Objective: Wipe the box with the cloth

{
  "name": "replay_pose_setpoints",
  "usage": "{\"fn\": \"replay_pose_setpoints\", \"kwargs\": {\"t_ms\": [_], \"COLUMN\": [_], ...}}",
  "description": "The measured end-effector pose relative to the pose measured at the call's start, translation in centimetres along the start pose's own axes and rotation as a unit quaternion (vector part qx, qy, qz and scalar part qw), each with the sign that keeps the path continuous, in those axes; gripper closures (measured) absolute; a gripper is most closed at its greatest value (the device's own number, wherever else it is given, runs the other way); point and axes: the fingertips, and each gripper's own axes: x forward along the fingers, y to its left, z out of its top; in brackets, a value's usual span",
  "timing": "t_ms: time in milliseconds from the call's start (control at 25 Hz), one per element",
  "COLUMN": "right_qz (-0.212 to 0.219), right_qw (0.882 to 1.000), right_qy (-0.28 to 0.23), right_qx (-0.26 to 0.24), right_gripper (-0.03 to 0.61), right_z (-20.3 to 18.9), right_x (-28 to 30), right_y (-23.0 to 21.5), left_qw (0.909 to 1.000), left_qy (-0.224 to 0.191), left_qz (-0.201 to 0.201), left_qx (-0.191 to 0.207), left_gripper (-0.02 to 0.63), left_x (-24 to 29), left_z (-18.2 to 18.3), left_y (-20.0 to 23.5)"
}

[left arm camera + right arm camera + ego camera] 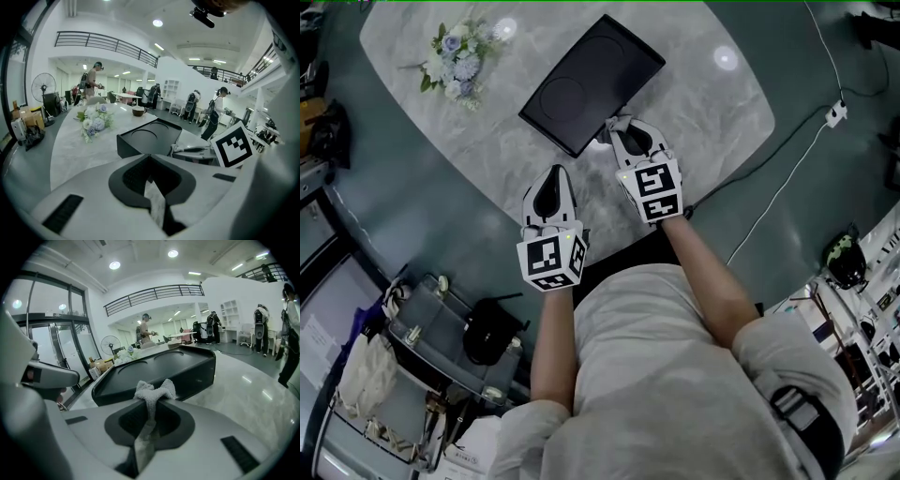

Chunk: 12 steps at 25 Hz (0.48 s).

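The pale marbled table (712, 103) (rounded at its edge) bears a flat black box (591, 82) near its middle, a bunch of flowers (457, 58) well apart from it, and possibly a brown bowl (138, 111) farther off.

Lab hall, mezzanine railing (105, 43), floor fan (43, 87)

I find no word, number or brand name that I can read. The left cube (550, 261) on my left gripper (551, 187) and the right cube (654, 192) on my right gripper (624, 129) bear only black-and-white square patterns, no letters. Anything printed farther off is too small to tell.
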Motion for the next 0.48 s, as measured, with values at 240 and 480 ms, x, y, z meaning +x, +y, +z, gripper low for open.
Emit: {"fn": "replay_pose_setpoints", "kwargs": {"t_ms": [240,480], "right_qz": [0.029,0.063], "right_qw": [1.0,0.997], "right_qy": [0.004,-0.006], "right_qx": [0.003,-0.035], "right_gripper": [0.531,0.531], "right_z": [0.1,1.6], "right_x": [-0.4,-3.8], "right_y": [0.1,-0.6], "left_qw": [0.9998,0.9995], "left_qy": [-0.001,-0.005], "left_qz": [-0.012,-0.017], "left_qx": [0.014,0.025], "left_gripper": [0.59,0.59], "left_x": [1.2,2.3], "left_z": [1.6,3.6], "left_y": [-1.5,-2.8]}}
